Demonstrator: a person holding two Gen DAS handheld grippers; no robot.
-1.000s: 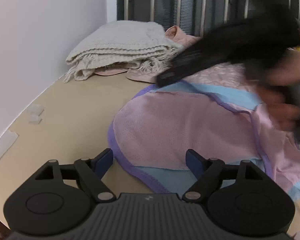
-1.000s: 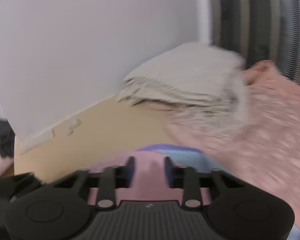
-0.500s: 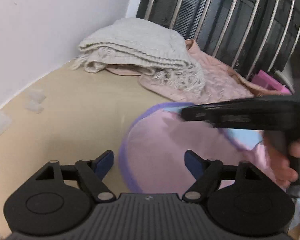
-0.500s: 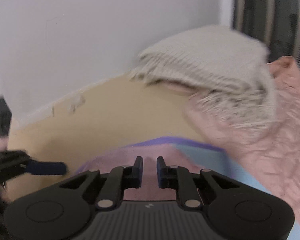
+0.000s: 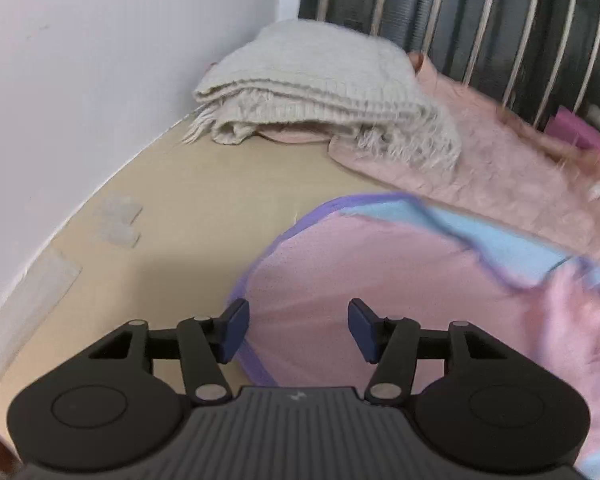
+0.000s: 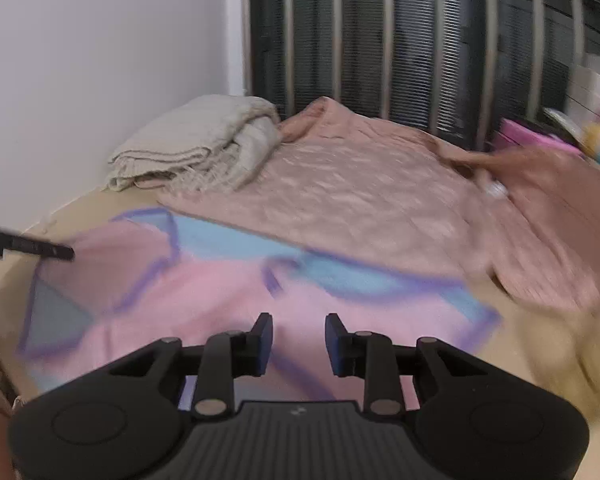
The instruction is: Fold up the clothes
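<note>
On the bed [image 5: 220, 208], pink garment [image 5: 380, 288]

A home bedroom corner, softly lit. Ahead of the fingers, a folded cream knitted blanket [image 5: 312, 88] lies on a crumpled dusty-pink bedspread [image 6: 372, 196] over a tan surface [image 5: 188, 208]. A plain white wall [image 5: 100, 60] runs to their left; dark louvred shutters behind pale bars [image 6: 420, 48] stand beyond.

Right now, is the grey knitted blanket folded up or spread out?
Folded. The grey knitted blanket sits in stacked layers, fringe hanging at its edge.
</note>
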